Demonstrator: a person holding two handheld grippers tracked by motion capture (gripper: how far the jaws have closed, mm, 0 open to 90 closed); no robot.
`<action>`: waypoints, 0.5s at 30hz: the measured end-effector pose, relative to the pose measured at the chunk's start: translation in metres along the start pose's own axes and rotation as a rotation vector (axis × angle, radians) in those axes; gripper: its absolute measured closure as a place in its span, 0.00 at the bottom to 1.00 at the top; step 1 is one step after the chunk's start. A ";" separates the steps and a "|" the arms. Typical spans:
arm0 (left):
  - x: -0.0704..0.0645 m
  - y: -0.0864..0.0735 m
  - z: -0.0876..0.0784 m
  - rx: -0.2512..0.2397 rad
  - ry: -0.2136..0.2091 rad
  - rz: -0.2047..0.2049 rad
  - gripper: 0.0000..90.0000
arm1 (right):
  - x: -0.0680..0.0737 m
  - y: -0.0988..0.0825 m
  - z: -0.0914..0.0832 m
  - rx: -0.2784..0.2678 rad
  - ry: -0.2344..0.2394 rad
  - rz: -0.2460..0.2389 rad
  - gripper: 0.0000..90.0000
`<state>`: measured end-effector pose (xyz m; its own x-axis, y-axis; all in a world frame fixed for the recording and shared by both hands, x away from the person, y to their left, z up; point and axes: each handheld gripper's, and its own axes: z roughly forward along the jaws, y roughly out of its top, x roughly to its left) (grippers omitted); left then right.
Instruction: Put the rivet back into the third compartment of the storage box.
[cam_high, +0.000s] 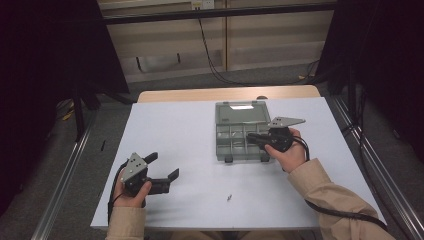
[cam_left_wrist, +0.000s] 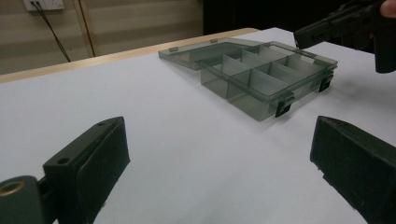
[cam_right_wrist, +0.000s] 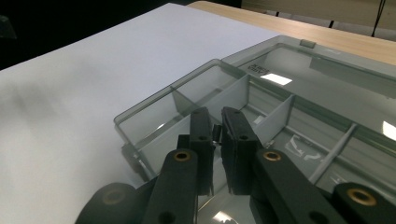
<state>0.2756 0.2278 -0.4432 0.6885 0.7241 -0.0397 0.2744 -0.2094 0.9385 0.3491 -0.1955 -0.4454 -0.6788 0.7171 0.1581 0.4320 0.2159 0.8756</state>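
A grey see-through compartment box lies open on the white table, its lid folded flat behind it. My right gripper hovers over the box's near-right compartments. In the right gripper view this gripper is shut on a small dark screw-like piece above a compartment of the box. My left gripper rests at the front left of the table, open and with nothing in it. In the left gripper view its jaws stand wide apart, facing the box and the right gripper.
One small screw lies loose on the white table sheet near the front edge. A bare wooden strip runs along the back of the table. Metal rails flank both sides, and cables hang behind.
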 end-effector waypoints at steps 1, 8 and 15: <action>0.000 0.000 0.000 0.000 0.000 0.000 0.05 | -0.002 0.001 0.000 -0.002 -0.007 0.000 0.94; -0.001 0.000 0.001 0.000 -0.007 -0.005 0.05 | -0.013 0.010 0.005 -0.009 -0.052 0.025 0.94; 0.000 -0.001 0.000 0.001 -0.006 -0.003 0.05 | -0.026 0.011 0.013 -0.005 -0.099 0.060 0.94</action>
<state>0.2755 0.2275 -0.4438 0.6920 0.7205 -0.0446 0.2773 -0.2082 0.9380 0.3791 -0.2029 -0.4457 -0.5899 0.7905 0.1649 0.4672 0.1676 0.8681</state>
